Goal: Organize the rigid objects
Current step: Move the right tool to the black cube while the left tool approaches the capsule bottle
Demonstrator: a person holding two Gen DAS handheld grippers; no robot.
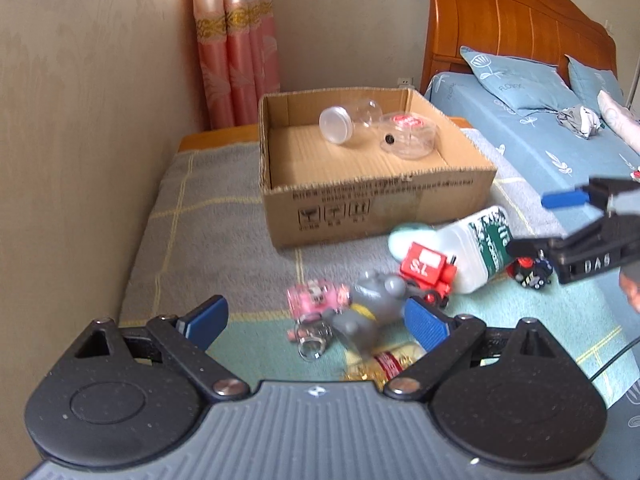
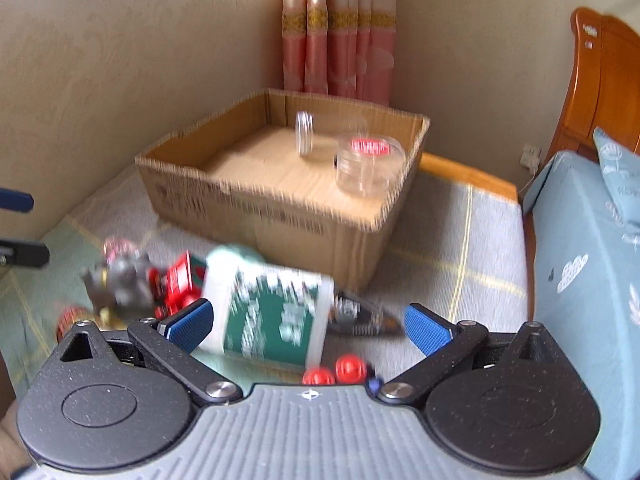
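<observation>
clearly the white plastic bottle with the green label (image 2: 276, 312) is the nearest candidate: it lies on its side on the checked blanket (image 2: 452, 240), between the spread blue pads of the right tongs (image 2: 308, 322), though whether either pad touches it i cannot tell through the blur. it looks rigid and light, probably empty, with a smooth round wall that could roll or slip, so a hold across the labelled middle seems safest. just beside it sit a red toy truck (image 1: 428, 270), a grey toy figure (image 1: 374, 300) and a pink toy (image 1: 316, 298), crowded enough to get nudged. the left tongs (image 1: 316, 322) hover wide apart above that pile, holding nothing. beyond stands the open cardboard box (image 1: 380, 208), with two clear jars (image 1: 408, 136) already inside.
</observation>
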